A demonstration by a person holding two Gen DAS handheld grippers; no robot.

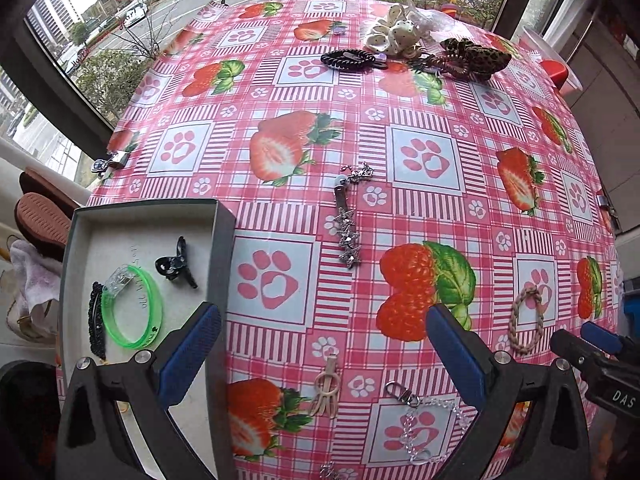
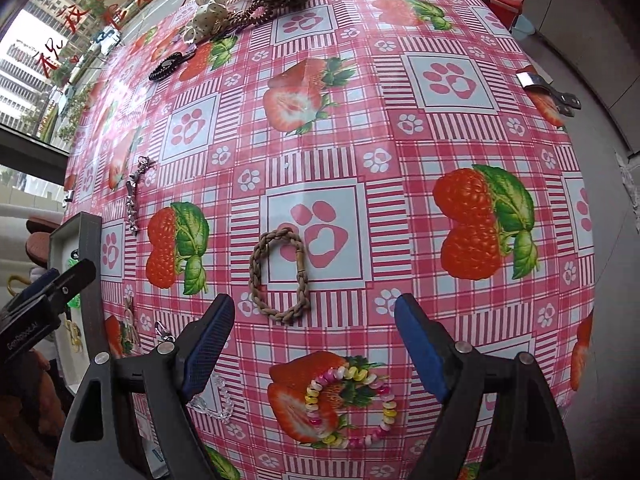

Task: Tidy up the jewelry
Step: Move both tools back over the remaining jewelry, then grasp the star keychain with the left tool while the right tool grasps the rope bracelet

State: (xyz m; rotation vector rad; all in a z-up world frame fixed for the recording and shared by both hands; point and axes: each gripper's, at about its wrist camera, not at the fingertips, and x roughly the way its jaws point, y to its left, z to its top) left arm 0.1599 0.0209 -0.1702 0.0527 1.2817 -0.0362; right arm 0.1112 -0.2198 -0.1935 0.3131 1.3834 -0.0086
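Both jaws are wide open and hold nothing: the box (image 1: 80, 216) left of them has a few pieces, but many still lie on the bench (image 1: 400, 100), like the rope bracelet (image 2: 280, 276) ahead of the right jaws.

A table (image 1: 400, 100) under a pink checked oilcloth printed with strawberries and paw prints stands against a large window (image 1: 120, 20). Daylight comes in; outside lie a street, parked cars, trees and tall buildings. Red characters are painted on the glass. Metal clips (image 2: 532, 80) hold the cloth at the tabletop's edges.
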